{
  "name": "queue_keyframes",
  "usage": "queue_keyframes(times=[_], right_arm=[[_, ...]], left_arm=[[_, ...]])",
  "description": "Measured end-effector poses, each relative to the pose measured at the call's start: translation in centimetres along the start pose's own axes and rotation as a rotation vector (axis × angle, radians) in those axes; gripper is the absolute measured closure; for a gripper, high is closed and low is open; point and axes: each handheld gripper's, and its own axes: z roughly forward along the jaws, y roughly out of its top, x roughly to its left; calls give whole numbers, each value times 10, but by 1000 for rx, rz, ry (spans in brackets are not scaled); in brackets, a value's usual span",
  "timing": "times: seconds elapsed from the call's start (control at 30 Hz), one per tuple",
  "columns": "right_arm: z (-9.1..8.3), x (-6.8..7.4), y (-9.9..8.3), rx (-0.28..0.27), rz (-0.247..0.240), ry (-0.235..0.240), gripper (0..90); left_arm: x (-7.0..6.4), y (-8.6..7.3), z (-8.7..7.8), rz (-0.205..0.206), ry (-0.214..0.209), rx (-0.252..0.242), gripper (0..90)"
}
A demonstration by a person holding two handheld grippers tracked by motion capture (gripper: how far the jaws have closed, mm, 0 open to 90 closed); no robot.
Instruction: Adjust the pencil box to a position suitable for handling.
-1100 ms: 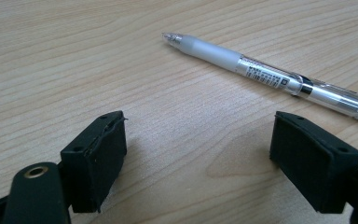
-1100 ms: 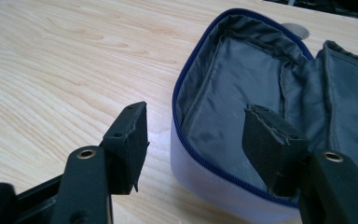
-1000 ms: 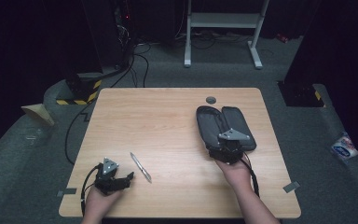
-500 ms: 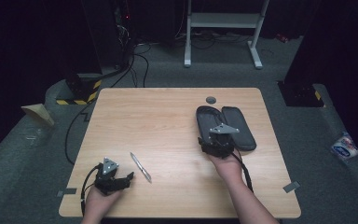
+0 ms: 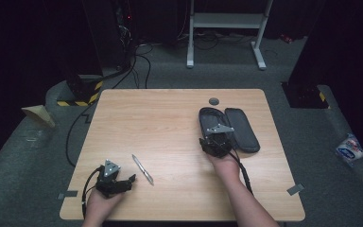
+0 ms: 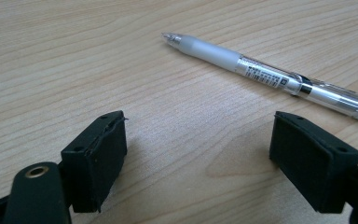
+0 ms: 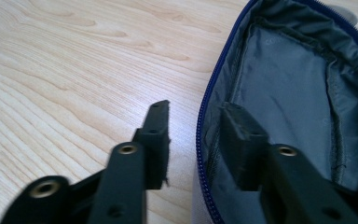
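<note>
Case (image 5: 227, 127) lies open twd the table's (image 5: 170, 118) far right corner, two soft fabric halves w/ a zip rim; light and floppy, prob. sags if lifted, so best gripped at the rim. R gripper (image 7: 193, 123) straddles the near rim, one jaw inside, one outside, not clamped yet. Pen (image 6: 270, 77) sits nr the front left; slim, hard, slick, may roll, so take it mid-barrel. L gripper (image 6: 198, 154) is released just short of it. Plenty of bare wood between pen and case.
</note>
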Motion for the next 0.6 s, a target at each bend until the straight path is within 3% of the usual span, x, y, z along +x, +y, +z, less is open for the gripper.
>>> queue_keyframes(times=[0.27, 0.6], right_arm=[[-1, 4, -7, 12, -19, -2, 831], [-8, 6, -18, -6, -44, 17, 859]], left_arm=[[0, 0, 0, 0, 0, 0, 190], [0, 0, 0, 3, -1, 0, 190]])
